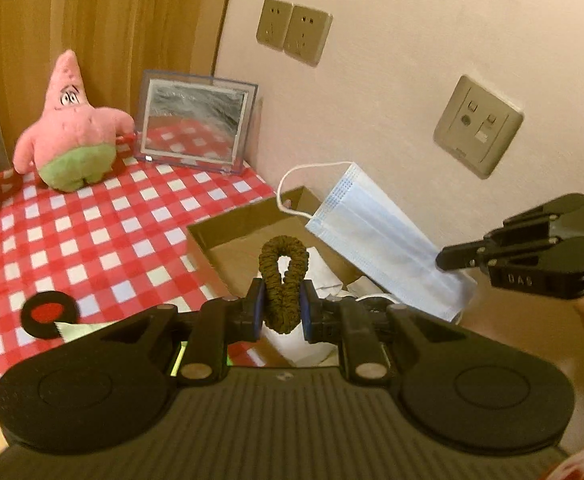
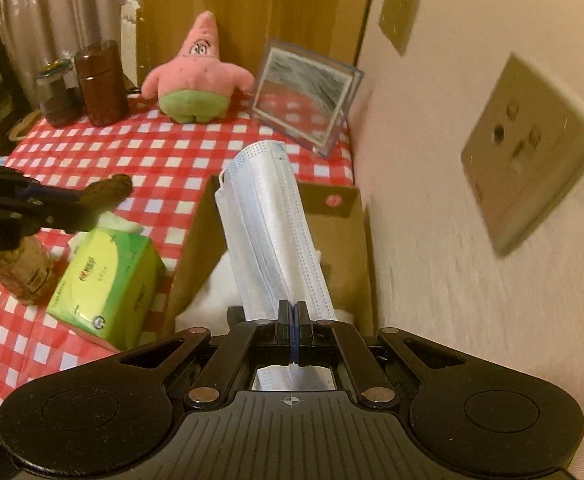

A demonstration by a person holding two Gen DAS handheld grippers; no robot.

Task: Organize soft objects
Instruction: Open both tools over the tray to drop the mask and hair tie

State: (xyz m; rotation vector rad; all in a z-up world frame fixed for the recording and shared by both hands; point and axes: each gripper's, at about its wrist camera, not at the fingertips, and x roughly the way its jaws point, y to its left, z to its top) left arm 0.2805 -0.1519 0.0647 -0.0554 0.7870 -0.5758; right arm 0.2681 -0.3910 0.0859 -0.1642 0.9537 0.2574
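My left gripper [image 1: 281, 306] is shut on a dark olive hair scrunchie [image 1: 284, 276] and holds it above the open cardboard box [image 1: 211, 236]. My right gripper [image 2: 293, 326] is shut on a light blue face mask [image 2: 269, 224], which stretches forward over the same box [image 2: 348, 216]. In the left wrist view the mask [image 1: 376, 236] hangs from the right gripper [image 1: 452, 258] above the box's far side. White soft material [image 2: 215, 292] lies inside the box. A pink starfish plush [image 1: 71, 128] stands at the back of the checked table, also in the right wrist view [image 2: 195, 80].
A small framed mirror [image 1: 195, 120] stands beside the plush. A green tissue pack [image 2: 107, 284], a brown jar [image 2: 99, 84] and a glass jar [image 2: 55, 92] sit on the red checked cloth [image 1: 91, 224]. The wall with sockets [image 1: 476, 124] runs close along the right.
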